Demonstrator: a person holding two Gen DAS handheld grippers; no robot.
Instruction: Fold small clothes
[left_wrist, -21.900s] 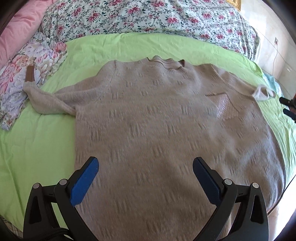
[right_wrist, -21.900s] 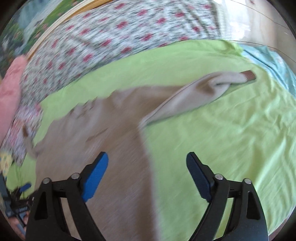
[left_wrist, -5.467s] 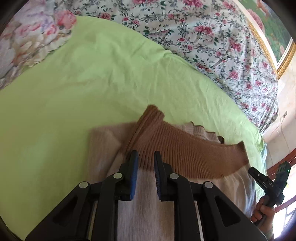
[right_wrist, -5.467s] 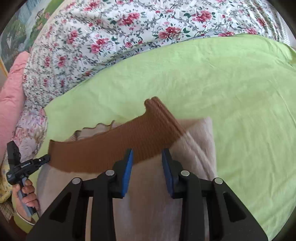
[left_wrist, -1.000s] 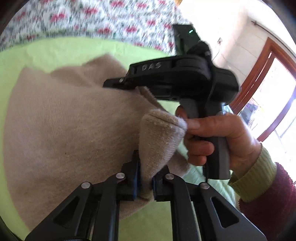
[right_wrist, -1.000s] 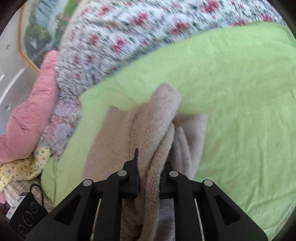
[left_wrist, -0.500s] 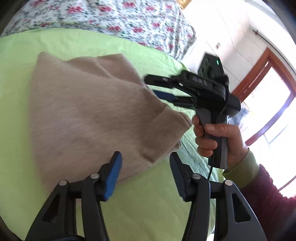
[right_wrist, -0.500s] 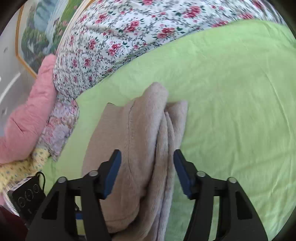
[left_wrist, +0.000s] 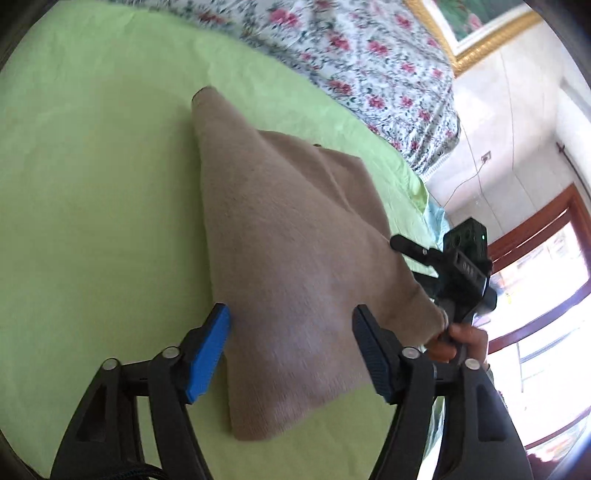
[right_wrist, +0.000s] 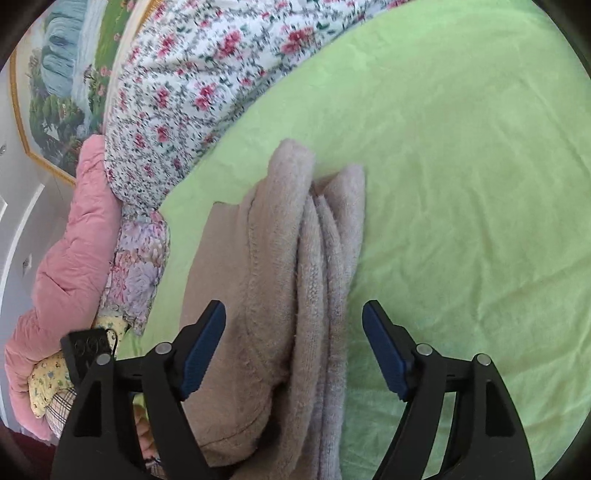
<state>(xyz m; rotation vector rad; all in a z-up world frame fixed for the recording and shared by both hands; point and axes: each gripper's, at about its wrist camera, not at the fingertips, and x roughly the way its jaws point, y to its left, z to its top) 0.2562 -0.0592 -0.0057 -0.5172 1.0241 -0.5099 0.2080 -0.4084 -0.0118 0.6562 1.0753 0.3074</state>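
Observation:
A beige knitted sweater (left_wrist: 288, 258) lies folded in a thick bundle on the green bedsheet (left_wrist: 92, 192). My left gripper (left_wrist: 291, 350) is open and empty, its blue pads just above the bundle's near edge. In the right wrist view the stacked folded layers of the sweater (right_wrist: 295, 295) run away from the camera. My right gripper (right_wrist: 293, 350) is open and empty, astride the bundle's near end. The right gripper also shows in the left wrist view (left_wrist: 443, 266), held in a hand at the bundle's right corner.
A floral quilt (right_wrist: 207, 74) lies along the head of the bed. A pink duvet (right_wrist: 62, 258) and floral and yellow cloths (right_wrist: 136, 258) are piled on the left. The bed edge, a wall and a wooden-framed door (left_wrist: 535, 258) lie on the right.
Both grippers had been shut on the sweater's fold one second ago. They opened and let it go, and have since drawn back a little with their jaws spread wider.

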